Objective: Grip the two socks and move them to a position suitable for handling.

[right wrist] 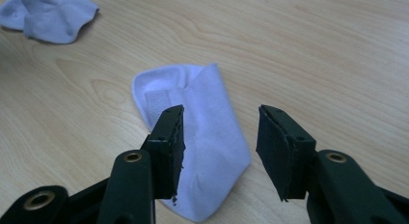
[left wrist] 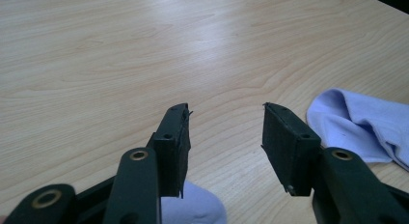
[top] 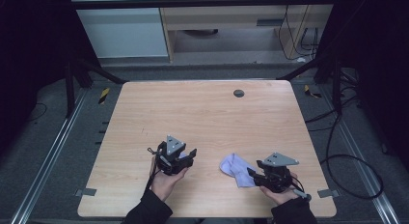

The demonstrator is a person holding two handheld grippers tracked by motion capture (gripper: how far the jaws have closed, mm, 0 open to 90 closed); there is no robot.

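Pale lilac fabric sock [right wrist: 202,137] flat on light wood-grain worktop [top: 202,118], near front right edge, directly below right hand-held gripper [right wrist: 219,151], jaws apart, clamped on nothing. Second lilac sock [left wrist: 193,204] beneath left hand-held gripper [left wrist: 224,147], jaws likewise apart and empty. Socks well apart.

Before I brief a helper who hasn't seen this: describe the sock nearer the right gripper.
On the wooden table, look near the front edge. The pale lilac sock lies flat just ahead of the right gripper; unlike the other sock, it lies between that gripper's open jaws.
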